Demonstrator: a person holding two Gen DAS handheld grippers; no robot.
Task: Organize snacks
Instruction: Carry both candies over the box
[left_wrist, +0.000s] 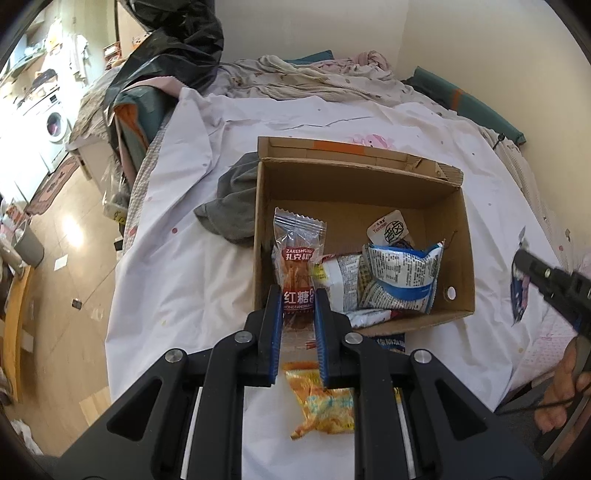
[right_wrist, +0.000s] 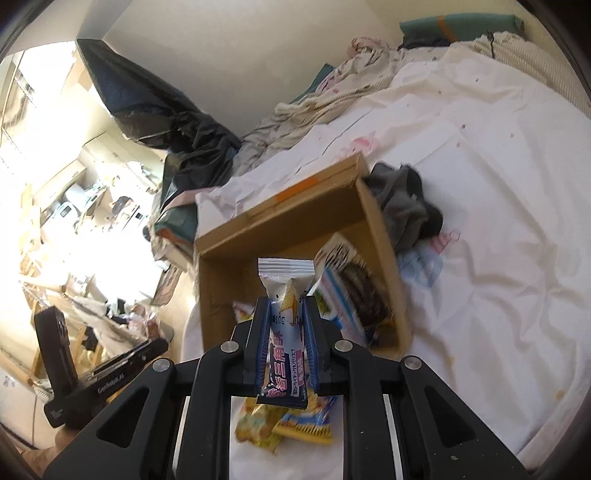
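Item one: a clear snack packet (left_wrist: 298, 266) with a red label and a crimped top edge, showing brownish sticks inside. The left tool (left_wrist: 297, 299) is gripping it by the lower half, jaws closed narrow on it, so the packet is standing upright between the blue pads (left_wrist: 275, 325). It is hanging over the near left corner of the cardboard box (left_wrist: 458, 236).

Item two: a slim white and dark blue packet (right_wrist: 284, 332) with a clear sealed top and printed characters. The right tool (right_wrist: 285, 306) is clamping it on both sides, jaws narrow, the packet rising upright above the fingertips. It is hanging in front of the box's open side.

Item three: the cardboard box, brown, flaps open, a strip of orange tape on the far flap. It is sitting on the white sheet of the bed (left_wrist: 192, 258). Lying inside are a blue and white crumpled bag (left_wrist: 400, 277), a white packet (left_wrist: 338, 273) and a small white pouch (left_wrist: 388, 229).

Item four: a yellow and orange packet (left_wrist: 321, 402), lying on the sheet below the left tool.

Item five: a grey cloth (left_wrist: 232, 203), bunched against the box's left wall.

Pose: the left tool is pointing steeply down toward the box; the right tool is pointing down at a shallower slant. A person's hand (left_wrist: 565, 387) is holding the right tool's handle at the left view's right edge.
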